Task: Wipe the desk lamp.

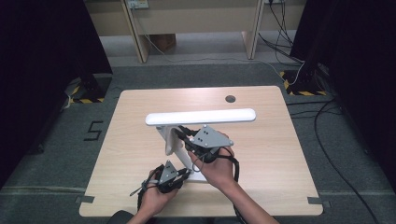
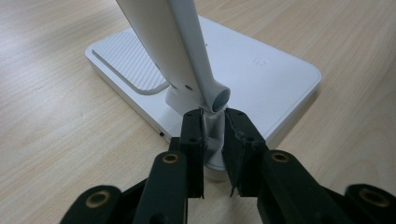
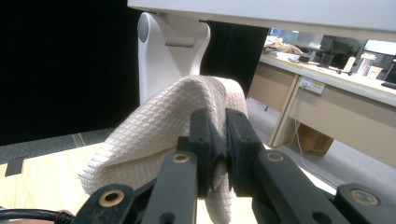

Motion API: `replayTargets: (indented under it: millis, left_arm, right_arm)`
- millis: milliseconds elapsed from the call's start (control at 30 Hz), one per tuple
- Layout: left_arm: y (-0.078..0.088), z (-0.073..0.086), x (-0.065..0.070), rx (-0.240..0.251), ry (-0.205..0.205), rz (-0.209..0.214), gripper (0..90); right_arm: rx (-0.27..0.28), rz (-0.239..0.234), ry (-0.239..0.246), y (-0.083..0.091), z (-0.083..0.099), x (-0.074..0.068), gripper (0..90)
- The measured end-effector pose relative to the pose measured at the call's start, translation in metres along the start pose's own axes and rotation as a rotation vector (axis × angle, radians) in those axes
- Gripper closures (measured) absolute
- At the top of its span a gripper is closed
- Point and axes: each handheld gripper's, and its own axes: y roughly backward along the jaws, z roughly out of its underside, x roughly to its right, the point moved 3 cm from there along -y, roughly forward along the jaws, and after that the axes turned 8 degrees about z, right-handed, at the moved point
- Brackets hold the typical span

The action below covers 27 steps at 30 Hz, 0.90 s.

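Waffle-textured cloth [image 3: 163,135] pinched against smooth white lamp [image 1: 201,117] with ribbed base.

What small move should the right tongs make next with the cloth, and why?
Probably press the cloth onto the lamp arm and wipe along it. The right tongs already pinch the cloth beside that arm, and the left tongs clamp the lamp's lower hinge, steadying it.

I am looking at a light wooden counter [image 1: 261,140] standing on grey carpet [image 1: 196,74]. Black curtains [image 1: 42,56] are hanging at both sides. Beyond, a pale wooden desk [image 1: 196,18] is standing, with black cables [image 1: 327,140] trailing across the floor.
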Motion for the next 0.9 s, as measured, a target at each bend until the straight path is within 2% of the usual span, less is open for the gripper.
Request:
replayTargets:
  millis: [33, 67, 100, 133, 800, 900]
  left_arm:
    - [-0.0001, 0.0, 0.0001, 0.0, 0.0, 0.0, 77.2]
    - [-0.0001, 0.0, 0.0001, 0.001, 0.0, 0.0, 77.2]
    - [-0.0001, 0.0, 0.0001, 0.001, 0.0, 0.0, 77.2]
    - [-0.0002, 0.0, 0.0001, 0.001, 0.0, 0.0, 77.3]
    - [-0.0008, -0.0001, 0.0007, 0.004, -0.002, 0.001, 77.5]
    - [-0.0009, 0.0, 0.0008, 0.004, -0.001, 0.001, 77.5]
  right_arm:
    - [-0.015, 0.002, -0.027, 0.001, 0.0007, -0.0016, 82.6]
    - [-0.002, 0.002, -0.003, 0.0, 0.0004, 0.0002, 82.6]
    - [0.0, 0.003, 0.001, -0.0003, 0.0006, 0.0007, 82.6]
    - [-0.009, 0.003, -0.014, 0.0002, 0.0013, 0.0, 82.6]
    - [-0.015, -0.007, -0.02, -0.0028, 0.0095, 0.002, 82.7]
    - [-0.02, -0.005, -0.033, -0.0018, 0.0102, 0.0019, 82.7]
